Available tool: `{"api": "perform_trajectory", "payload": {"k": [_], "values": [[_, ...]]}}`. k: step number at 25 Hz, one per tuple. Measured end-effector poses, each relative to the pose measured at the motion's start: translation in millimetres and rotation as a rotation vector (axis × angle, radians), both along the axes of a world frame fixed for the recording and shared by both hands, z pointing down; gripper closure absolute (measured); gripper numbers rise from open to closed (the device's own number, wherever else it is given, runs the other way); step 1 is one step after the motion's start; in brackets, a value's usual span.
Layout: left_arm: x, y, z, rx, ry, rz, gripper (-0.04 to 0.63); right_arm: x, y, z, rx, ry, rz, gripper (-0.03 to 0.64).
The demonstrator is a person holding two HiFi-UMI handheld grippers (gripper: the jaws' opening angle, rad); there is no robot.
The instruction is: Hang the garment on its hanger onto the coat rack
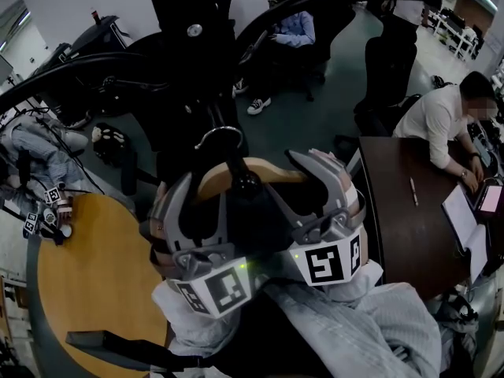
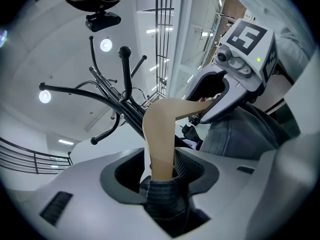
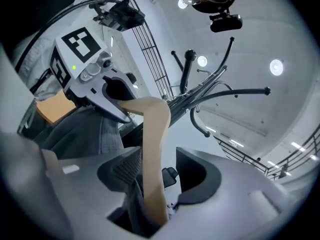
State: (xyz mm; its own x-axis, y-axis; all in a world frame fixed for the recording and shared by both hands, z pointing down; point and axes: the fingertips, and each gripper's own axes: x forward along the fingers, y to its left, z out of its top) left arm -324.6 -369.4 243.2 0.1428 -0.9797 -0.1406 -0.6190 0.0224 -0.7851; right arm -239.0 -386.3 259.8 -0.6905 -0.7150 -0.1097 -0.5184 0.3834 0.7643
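A wooden hanger (image 1: 214, 177) with a metal hook (image 1: 221, 135) carries a grey garment (image 1: 370, 321) just below the black coat rack (image 1: 193, 30). My left gripper (image 1: 206, 201) stands open around the hanger's left arm (image 2: 159, 134): the wood leans on the right pad, with a gap on the left. My right gripper (image 1: 295, 183) is open around the other arm (image 3: 152, 149), which rests against the left pad with a gap on the right. The rack's curved pegs (image 2: 125, 79) (image 3: 187, 71) rise behind the hanger. Whether the hook rests on a peg I cannot tell.
A round wooden table (image 1: 94, 282) lies at lower left. A dark desk (image 1: 402, 219) stands at right with a seated person (image 1: 437, 120). Another person (image 1: 291, 26) sits at the back, and one more (image 1: 39, 144) at left. Office chairs (image 1: 386, 61) surround the rack.
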Motion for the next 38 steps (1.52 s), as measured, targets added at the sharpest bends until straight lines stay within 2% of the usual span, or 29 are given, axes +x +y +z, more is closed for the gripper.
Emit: {"api": "perform_trajectory", "payload": {"k": [5,11,14,17,22,25,28,30,32,34,38], "values": [[5,3,-5,-0.014,0.008,-0.010,0.414,10,4,-5,-0.019,0.001,-0.030,0.419],[9,36,-3,-0.014,0.053,-0.026,0.413,24,38,-9,-0.010,-0.035,-0.054,0.419],[12,48,-10,-0.011,0.100,-0.023,0.413,29,52,-19,-0.035,-0.111,-0.094,0.419],[27,52,-20,0.006,0.136,0.000,0.413,46,56,-24,-0.108,-0.213,-0.112,0.419],[67,57,-32,0.018,0.257,0.148,0.413,83,58,-32,-0.187,-0.380,-0.068,0.420],[112,54,-21,-0.048,0.335,0.247,0.414,118,59,-24,-0.237,-0.459,-0.041,0.420],[155,47,-5,-0.114,0.393,0.329,0.414,146,56,-10,-0.281,-0.488,-0.014,0.431],[171,45,2,-0.159,0.436,0.384,0.414,153,56,-1,-0.295,-0.485,0.026,0.471],[177,45,13,-0.241,0.509,0.430,0.414,153,57,7,-0.328,-0.496,0.053,0.511],[186,44,24,-0.309,0.576,0.457,0.416,159,57,13,-0.356,-0.523,0.068,0.531],[211,43,39,-0.361,0.603,0.471,0.444,182,57,25,-0.384,-0.545,0.119,0.578]]}}
